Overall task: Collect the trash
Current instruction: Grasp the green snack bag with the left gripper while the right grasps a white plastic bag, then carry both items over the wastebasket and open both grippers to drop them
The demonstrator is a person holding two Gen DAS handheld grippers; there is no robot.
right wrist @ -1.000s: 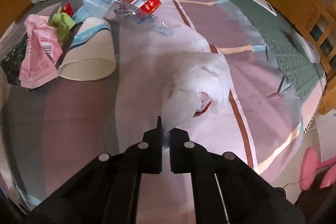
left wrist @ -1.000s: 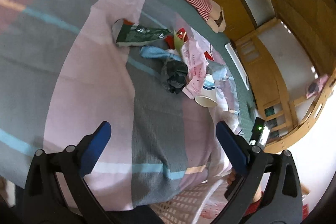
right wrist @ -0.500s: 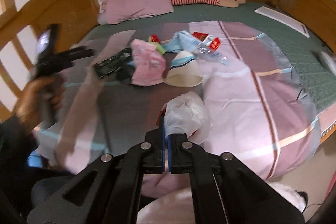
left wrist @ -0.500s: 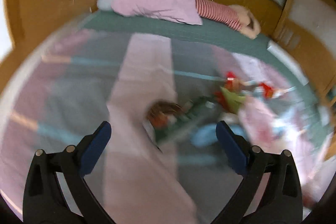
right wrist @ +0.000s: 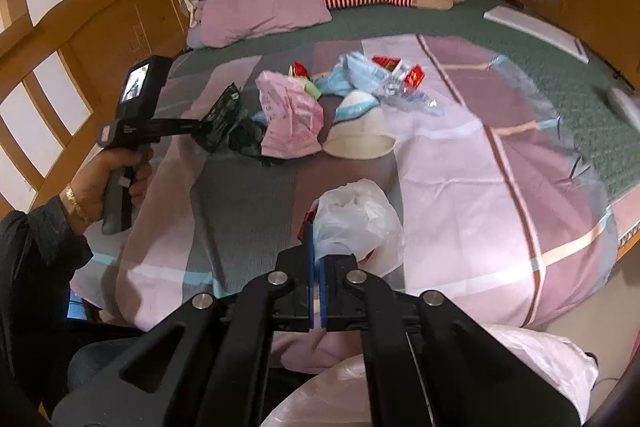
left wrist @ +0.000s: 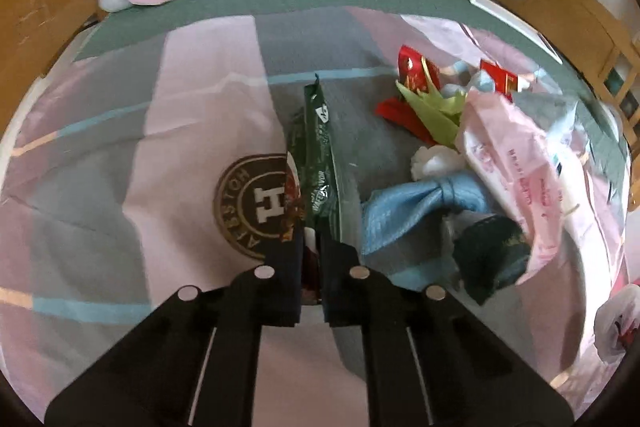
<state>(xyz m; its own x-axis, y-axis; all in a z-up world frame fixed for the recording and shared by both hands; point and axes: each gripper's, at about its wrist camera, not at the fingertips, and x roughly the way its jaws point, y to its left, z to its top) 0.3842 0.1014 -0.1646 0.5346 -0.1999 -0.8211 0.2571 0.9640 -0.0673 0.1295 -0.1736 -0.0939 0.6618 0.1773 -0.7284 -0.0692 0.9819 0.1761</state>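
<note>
- So left gripper [left wrist: 311, 263] is clamped on the green wrapper [left wrist: 320, 163], lifted off the quilt [left wrist: 192, 75] by the trash pile.
- Right gripper [right wrist: 318, 291] pinches a white bag [right wrist: 356, 223] shut.
- Right next to it: blue wrapper [left wrist: 416, 207], pink bag [left wrist: 516, 163], paper cup [right wrist: 360, 135], red packets [left wrist: 416, 71].
- Pillow [right wrist: 264, 3] sits well behind.

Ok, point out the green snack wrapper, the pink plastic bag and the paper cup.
green snack wrapper [left wrist: 318, 151]: left wrist view, its middle.
pink plastic bag [right wrist: 290, 119]: right wrist view, crumpled middle.
paper cup [right wrist: 358, 135]: right wrist view, its side wall.
</note>
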